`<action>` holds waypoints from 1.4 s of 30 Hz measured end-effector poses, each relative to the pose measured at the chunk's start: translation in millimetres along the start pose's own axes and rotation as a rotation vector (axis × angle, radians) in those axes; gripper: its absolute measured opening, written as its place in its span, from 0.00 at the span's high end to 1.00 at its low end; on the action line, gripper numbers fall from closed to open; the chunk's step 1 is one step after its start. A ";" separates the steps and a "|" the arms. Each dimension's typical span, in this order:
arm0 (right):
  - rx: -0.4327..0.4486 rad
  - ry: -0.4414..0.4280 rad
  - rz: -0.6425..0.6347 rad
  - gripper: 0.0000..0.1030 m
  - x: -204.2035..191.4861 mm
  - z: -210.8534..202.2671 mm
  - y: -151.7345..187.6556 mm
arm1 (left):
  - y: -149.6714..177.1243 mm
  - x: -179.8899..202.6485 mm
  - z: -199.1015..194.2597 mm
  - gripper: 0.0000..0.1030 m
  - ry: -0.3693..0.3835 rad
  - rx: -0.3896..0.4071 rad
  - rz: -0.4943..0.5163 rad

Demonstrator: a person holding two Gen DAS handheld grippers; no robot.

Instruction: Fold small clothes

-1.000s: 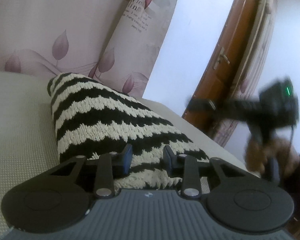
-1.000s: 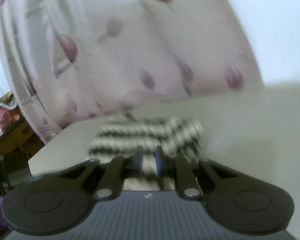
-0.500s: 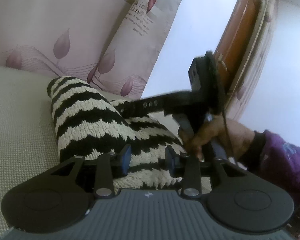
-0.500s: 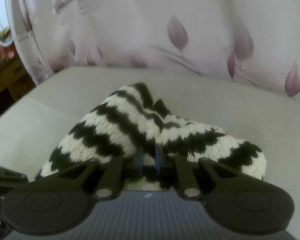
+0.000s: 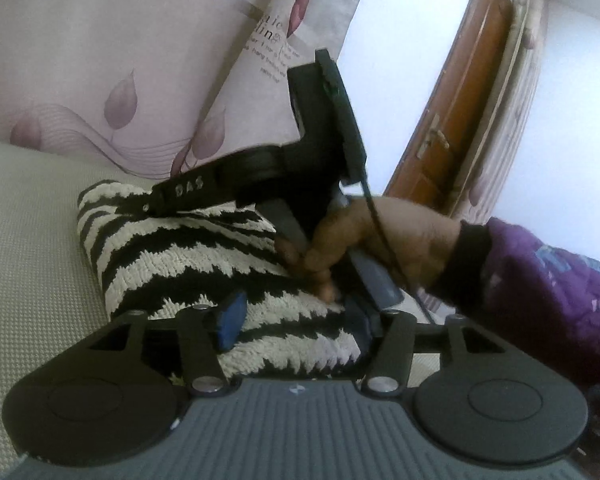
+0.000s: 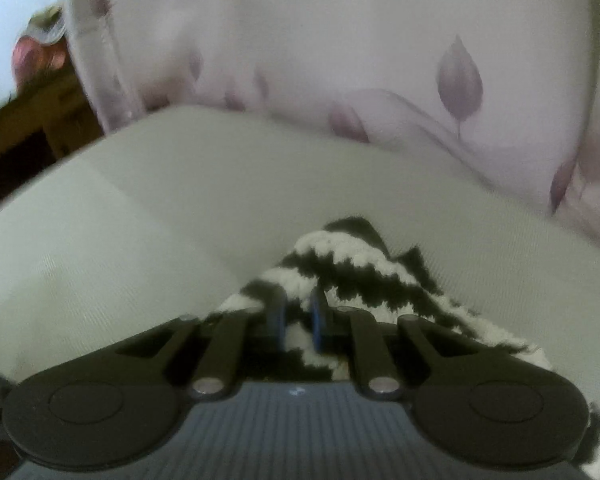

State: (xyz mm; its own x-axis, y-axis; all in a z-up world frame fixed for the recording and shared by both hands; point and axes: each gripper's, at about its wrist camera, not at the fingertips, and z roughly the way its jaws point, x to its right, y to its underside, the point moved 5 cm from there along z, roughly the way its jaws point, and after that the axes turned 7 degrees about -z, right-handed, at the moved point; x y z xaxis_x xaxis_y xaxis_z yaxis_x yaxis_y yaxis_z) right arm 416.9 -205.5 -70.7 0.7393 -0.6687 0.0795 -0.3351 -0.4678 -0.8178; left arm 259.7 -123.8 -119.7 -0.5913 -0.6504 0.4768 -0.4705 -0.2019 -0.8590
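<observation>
A black-and-cream zigzag knitted garment lies folded on the pale sofa seat. My left gripper is open, its fingers spread over the garment's near edge. In the left wrist view the right gripper body reaches across the garment's far end, held by a hand in a purple sleeve. In the right wrist view my right gripper has its fingers nearly together with a fold of the garment between them.
Pink leaf-print cushions stand behind the seat and also show in the right wrist view. A brown wooden door stands at the right. Dark furniture lies past the sofa's left end.
My right gripper has come down across the garment and pushed further onto its far end. My left gripper's fingers have opened wider at the near edge.
</observation>
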 end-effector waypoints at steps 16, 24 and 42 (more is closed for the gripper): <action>0.146 0.167 0.234 0.83 63.4 -79.6 72.3 | 0.0 4.6 1.7 0.43 -0.008 -0.017 0.039; 0.273 0.185 0.169 0.81 12.8 -150.1 98.8 | 2.2 10.1 0.3 0.37 -0.028 -0.016 0.072; 0.257 0.343 0.083 0.81 -27.5 -158.4 177.9 | 5.3 28.5 -5.0 0.37 -0.183 -0.045 0.144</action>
State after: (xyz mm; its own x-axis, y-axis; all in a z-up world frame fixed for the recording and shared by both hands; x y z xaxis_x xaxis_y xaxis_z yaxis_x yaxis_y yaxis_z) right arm 244.4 -361.9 -128.1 0.4648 -0.8715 0.1565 -0.1970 -0.2741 -0.9413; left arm 237.1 -139.7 -109.7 -0.5278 -0.7930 0.3043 -0.4210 -0.0670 -0.9046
